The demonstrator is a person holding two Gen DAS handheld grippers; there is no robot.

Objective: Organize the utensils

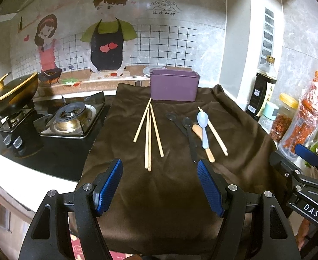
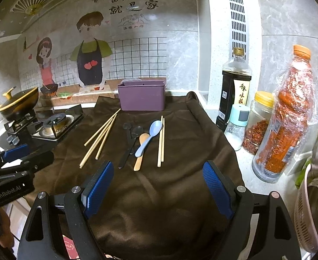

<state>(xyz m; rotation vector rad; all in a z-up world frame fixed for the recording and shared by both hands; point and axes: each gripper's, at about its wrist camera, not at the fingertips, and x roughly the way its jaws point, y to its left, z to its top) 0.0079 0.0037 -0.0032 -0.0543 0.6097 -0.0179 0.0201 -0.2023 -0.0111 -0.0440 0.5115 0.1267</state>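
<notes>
- Your left claw point(image 1: 160, 171) is spread wide with nothing between its blue ribbed pads point(image 1: 110, 186); it hangs over the near part of the brown cloth point(image 1: 159, 195) that covers the counter point(image 2: 245, 162).
- Your right claw point(image 2: 156, 174) is likewise spread wide and holds nothing, over the same cloth. In the left wrist view, part of it shows at the far right edge.
- Ahead of the left claw, slightly to its left: four pale wooden chopsticks point(image 1: 148, 134), loosely fanned, their far tips near the purple rectangular plastic utensil box point(image 1: 174, 85). From the right claw they lie ahead and to the left point(image 2: 100, 138).
- Ahead of the right claw's left pad: two black plastic spoons point(image 2: 129, 143), crossing; a light wooden spoon point(image 2: 140, 151); and a pale blue plastic spoon point(image 2: 150, 136) lying partly over the wooden one.
- Just right of the blue spoon: a second pair of wooden chopsticks point(image 2: 161, 140), side by side, touching or nearly so.
- The purple box stands upright at the far edge of the cloth, beyond all utensils; none of them is seen inside it.
- Right of the right claw, off the cloth: a dark soy sauce bottle point(image 2: 233, 91), a small shaker with a teal cap point(image 2: 238, 127), a yellow-lidded jar of chilli flakes point(image 2: 258, 123), and an orange-capped plastic bottle wrapped in film point(image 2: 286, 117).
- Left of the left claw: a gas burner point(image 1: 69, 119) and a black lidded wok with gold trim point(image 1: 13, 93).
</notes>
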